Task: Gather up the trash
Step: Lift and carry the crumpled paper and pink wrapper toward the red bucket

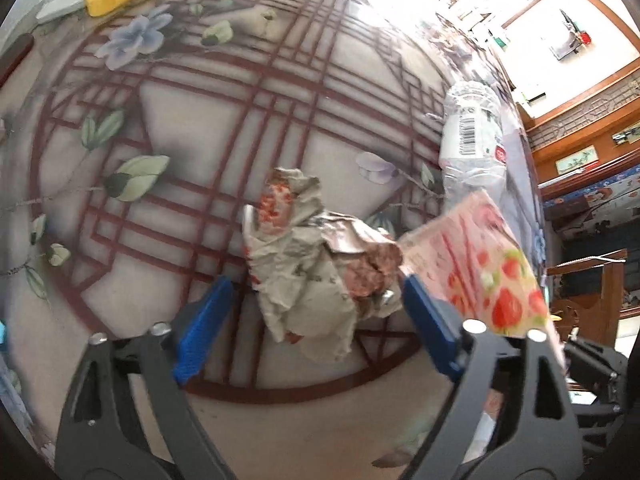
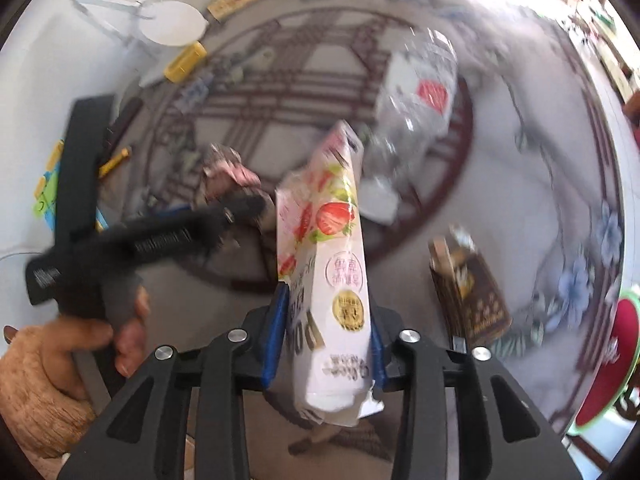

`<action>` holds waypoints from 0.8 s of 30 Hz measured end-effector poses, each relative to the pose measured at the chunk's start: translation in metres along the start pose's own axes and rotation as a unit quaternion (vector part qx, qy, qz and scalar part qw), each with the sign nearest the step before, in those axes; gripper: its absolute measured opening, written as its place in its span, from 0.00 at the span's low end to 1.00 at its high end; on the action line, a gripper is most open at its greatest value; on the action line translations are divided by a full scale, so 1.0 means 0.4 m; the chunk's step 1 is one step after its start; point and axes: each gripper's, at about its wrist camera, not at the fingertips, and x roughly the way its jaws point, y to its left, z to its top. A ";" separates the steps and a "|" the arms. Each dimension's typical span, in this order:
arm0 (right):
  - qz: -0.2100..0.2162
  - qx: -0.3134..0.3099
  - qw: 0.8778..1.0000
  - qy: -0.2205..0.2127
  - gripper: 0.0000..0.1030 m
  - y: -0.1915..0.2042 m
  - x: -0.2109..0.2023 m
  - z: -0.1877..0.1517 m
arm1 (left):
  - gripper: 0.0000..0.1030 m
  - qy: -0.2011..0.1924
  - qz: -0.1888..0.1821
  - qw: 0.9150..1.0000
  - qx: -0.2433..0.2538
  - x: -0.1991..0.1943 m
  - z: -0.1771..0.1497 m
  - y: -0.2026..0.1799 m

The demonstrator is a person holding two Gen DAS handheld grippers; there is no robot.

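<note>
Clamped in my right gripper [image 2: 324,344] is the strawberry carton [image 2: 332,272], lifted off the table [image 2: 500,200], its long axis running away from me, top pointing forward. My left gripper [image 1: 312,320] is spread wide around the crumpled wrapper [image 1: 304,264], not yet closed. Left to collect: that wrapper, the plastic bottle [image 1: 472,136] and a brown box [image 2: 468,292] (blurred, possibly a carton).

lattice-and-flower patterned table [image 1: 248,92], bright window [image 1: 560,8], wooden furniture [image 1: 592,304]
</note>
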 end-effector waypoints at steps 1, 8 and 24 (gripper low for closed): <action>0.000 0.002 1.000 0.001 0.41 -0.005 0.004 -0.006 | 0.61 -0.002 0.005 1.000 0.004 -0.003 0.000 0.003; -0.001 0.011 1.000 0.008 0.62 -0.012 0.037 -0.003 | 0.40 -0.010 0.006 1.000 -0.007 -0.043 0.000 0.035; 0.011 -0.015 0.996 -0.086 0.31 0.026 -0.097 -0.014 | 0.40 -0.062 0.013 0.998 0.012 -0.155 -0.043 -0.024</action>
